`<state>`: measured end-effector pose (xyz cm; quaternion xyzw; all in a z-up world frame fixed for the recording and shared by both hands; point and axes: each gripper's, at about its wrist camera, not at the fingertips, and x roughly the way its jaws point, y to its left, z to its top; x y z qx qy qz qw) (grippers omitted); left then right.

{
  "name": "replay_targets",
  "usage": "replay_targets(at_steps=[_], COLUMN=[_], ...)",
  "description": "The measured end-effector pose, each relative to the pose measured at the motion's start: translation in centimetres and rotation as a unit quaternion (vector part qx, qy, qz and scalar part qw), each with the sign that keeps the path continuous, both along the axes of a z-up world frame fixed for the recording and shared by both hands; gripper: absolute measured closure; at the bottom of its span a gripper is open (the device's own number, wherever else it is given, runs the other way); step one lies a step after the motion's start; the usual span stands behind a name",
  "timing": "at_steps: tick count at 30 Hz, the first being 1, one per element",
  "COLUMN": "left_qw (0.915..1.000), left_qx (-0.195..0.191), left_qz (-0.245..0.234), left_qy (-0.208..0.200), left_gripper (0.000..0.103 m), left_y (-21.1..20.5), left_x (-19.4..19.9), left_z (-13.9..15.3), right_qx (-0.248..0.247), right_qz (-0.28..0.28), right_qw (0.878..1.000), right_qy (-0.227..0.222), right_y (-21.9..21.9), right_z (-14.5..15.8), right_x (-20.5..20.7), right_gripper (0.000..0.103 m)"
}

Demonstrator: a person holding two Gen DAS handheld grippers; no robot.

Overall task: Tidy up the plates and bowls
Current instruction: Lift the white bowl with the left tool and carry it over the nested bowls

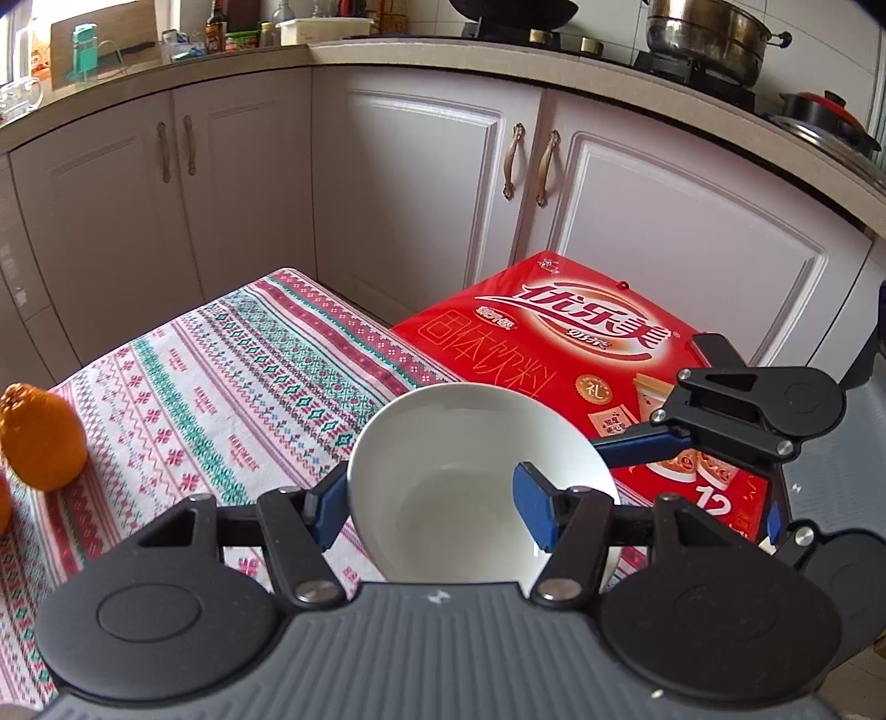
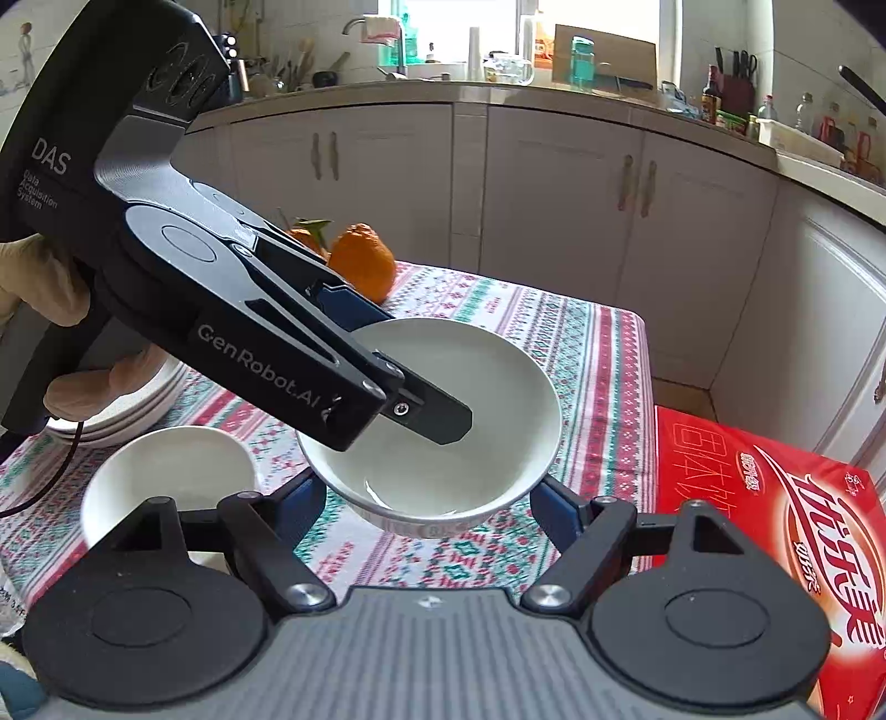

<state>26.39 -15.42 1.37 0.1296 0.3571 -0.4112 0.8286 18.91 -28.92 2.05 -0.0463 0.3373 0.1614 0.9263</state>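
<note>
A round white ceramic bowl (image 2: 437, 421) is held tilted above a table spread with a red, green and white patterned tablecloth (image 2: 587, 354), near its right edge. The left gripper (image 1: 437, 501) clamps the bowl's wall, one blue finger outside and one inside. The right gripper (image 2: 429, 504) has its fingers apart on either side of the bowl's base; whether they press on it is unclear. A second white bowl (image 2: 171, 476) and stacked white plates (image 2: 133, 410) sit toward the left edge, an orange citrus fruit (image 2: 362, 263) at the far edge. A red cardboard box (image 1: 587, 354) stands beside the table.

Orange fruit (image 1: 41, 437) at left edge on striped tablecloth (image 1: 221, 376); red drink box (image 1: 587, 343) right of centre; steel pot (image 1: 714, 33) upper right.
</note>
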Motion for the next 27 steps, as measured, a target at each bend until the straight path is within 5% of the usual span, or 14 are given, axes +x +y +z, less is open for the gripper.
replay_targets(at_steps=[27], left_qw=[0.9952], left_qx=[-0.014], left_qz=[0.095], left_qy=[-0.017], left_gripper=[0.042], left_y=[8.7], left_x=[-7.1], left_z=[0.7], right_qx=[0.001], right_qz=[0.096], right_qw=[0.995], right_qy=[-0.008], right_y=[7.4], right_z=[1.6], right_x=[-4.9], right_gripper=[0.019])
